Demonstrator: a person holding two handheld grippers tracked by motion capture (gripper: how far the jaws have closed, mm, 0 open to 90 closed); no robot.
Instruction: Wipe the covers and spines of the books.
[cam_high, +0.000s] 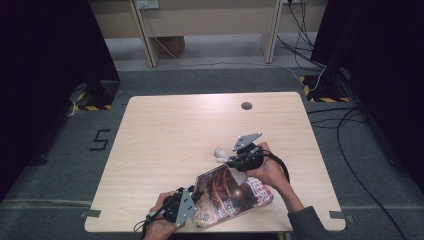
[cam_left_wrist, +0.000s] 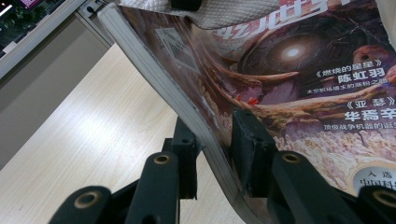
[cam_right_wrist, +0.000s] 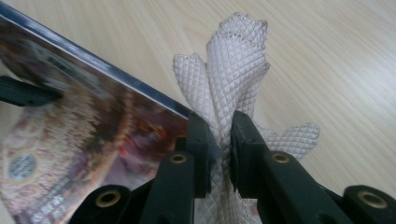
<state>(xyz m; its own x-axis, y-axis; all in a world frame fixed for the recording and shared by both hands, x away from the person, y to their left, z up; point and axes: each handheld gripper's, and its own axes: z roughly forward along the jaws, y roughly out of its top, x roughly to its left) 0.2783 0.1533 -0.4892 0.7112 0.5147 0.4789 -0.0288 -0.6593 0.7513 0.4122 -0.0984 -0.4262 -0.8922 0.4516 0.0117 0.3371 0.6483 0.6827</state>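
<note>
Near the table's (cam_high: 165, 125) front edge, left gripper (cam_left_wrist: 212, 154) clamped narrow on the magazine's (cam_high: 227, 195) edge, tilting that side up off the wood. Just beyond the magazine's far corner, right gripper (cam_right_wrist: 219, 149) pinched tight on a bunched white cloth (cam_right_wrist: 236, 74), raised above the tabletop, touching the glossy cover.

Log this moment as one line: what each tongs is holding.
left tongs: clamped on magazine edge | right tongs: pinching white cloth above magazine | table: under magazine
</note>
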